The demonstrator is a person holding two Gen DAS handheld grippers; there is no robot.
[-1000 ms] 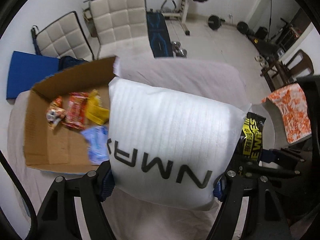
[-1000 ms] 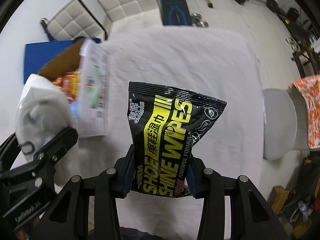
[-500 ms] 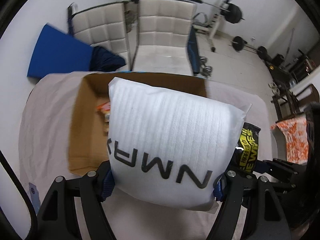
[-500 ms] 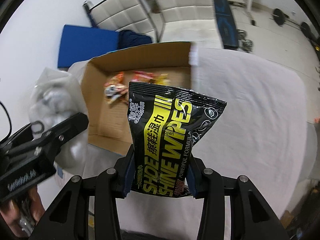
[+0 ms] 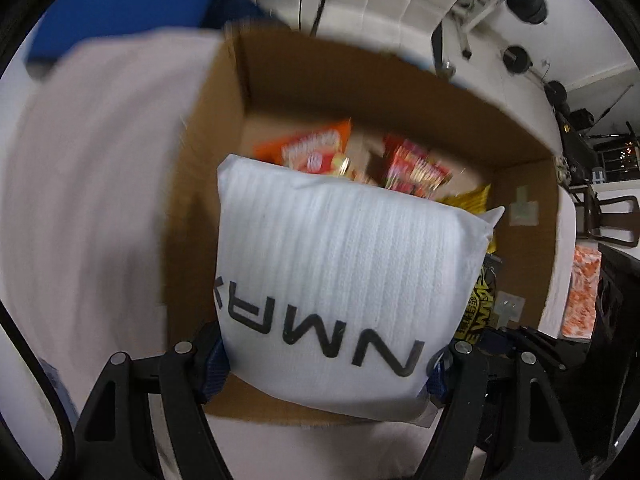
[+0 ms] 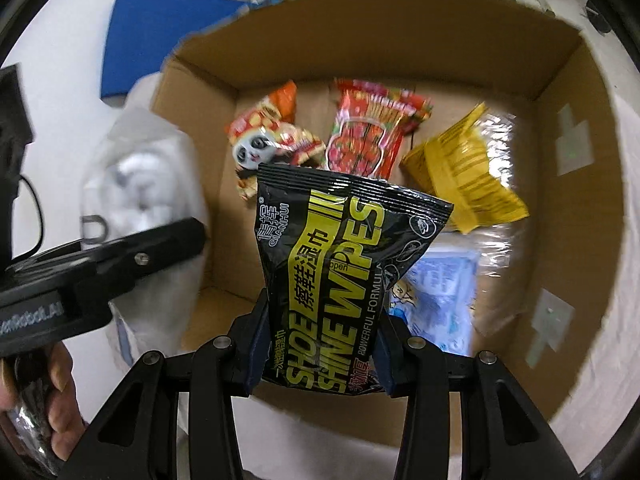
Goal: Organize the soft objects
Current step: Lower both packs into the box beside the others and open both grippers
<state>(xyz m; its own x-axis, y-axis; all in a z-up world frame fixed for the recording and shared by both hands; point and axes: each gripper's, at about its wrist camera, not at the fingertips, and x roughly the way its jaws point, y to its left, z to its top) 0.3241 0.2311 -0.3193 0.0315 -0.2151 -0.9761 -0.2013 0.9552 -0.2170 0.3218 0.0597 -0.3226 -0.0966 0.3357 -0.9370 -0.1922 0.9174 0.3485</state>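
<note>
Overhead, both grippers hang above the cardboard box [image 6: 580, 160]. Left gripper [image 5: 326, 364] fingers clamp the white pack [image 5: 340, 280]; right gripper [image 6: 318, 350] fingers clamp the black wipes pouch [image 6: 340, 276]. Snack packets [image 6: 368, 136] lie at twelve o'clock inside.

Both tongs point steeply down, left tongs [image 5: 326, 364] and right tongs [image 6: 318, 346] each clamped.

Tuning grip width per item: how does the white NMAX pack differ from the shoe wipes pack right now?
The white foam pack in the left gripper is wide, puffy and matte with ribbed texture; the shoe wipes pack in the right gripper is narrower, flatter and glossy black-yellow. The left jaws stand wider apart than the right. Both are clamped by their near end and held over the open cardboard box.
</note>
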